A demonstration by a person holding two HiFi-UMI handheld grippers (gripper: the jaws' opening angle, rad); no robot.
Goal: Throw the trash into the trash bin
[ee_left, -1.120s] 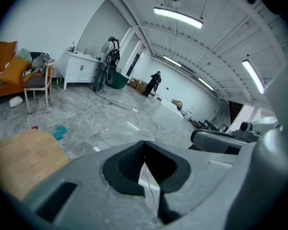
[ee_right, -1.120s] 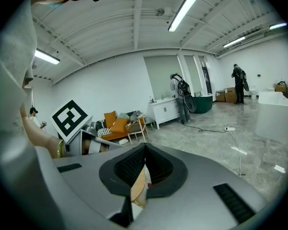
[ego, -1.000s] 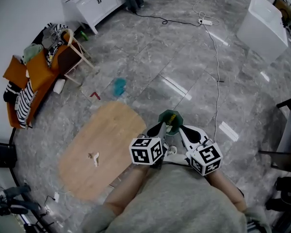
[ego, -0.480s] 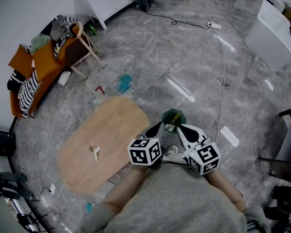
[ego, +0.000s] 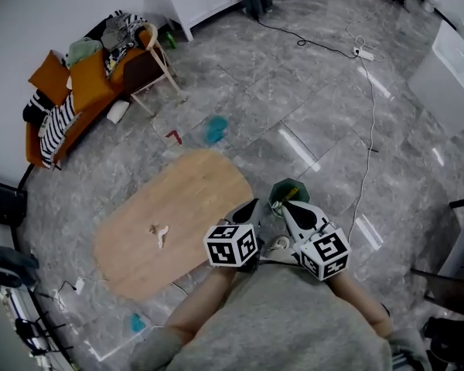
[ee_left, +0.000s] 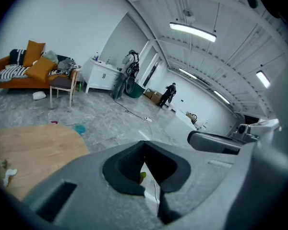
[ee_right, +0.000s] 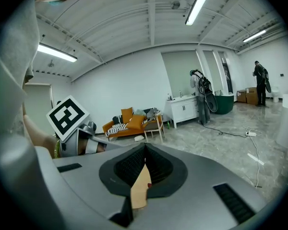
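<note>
a: left tongs – wide or narrow?

b: left gripper (ego: 255,205) pinched down narrow, all but closed, with just a sliver of yellow-green between the pads in the left gripper view.

a: and the right?

b: right gripper (ego: 288,207) clamped as well, on a tan strip (ee_right: 140,188) standing edge-on between the pads, a small red spot on it.

a: whereabouts of the trash?

b: green trash (ego: 288,190) crumpled right at the two tips, up in the air over the grey tiled floor (ego: 309,107), just off the near right end of the oval wooden table (ego: 178,207). grippers side by side, close in front of a grey-clad chest, marker cubes facing up.

a: anything on the table?

b: one pale scrap (ego: 161,235) near the middle. further out on the floor, a teal thing (ego: 215,130) with a small red piece (ego: 174,137) beside it, between table and orange sofa (ego: 77,103).

a: bin?

b: hard to pick out – a white box (ego: 452,76) at far right, past a trailing cable (ego: 369,130); can't tell whether a bin.
</note>
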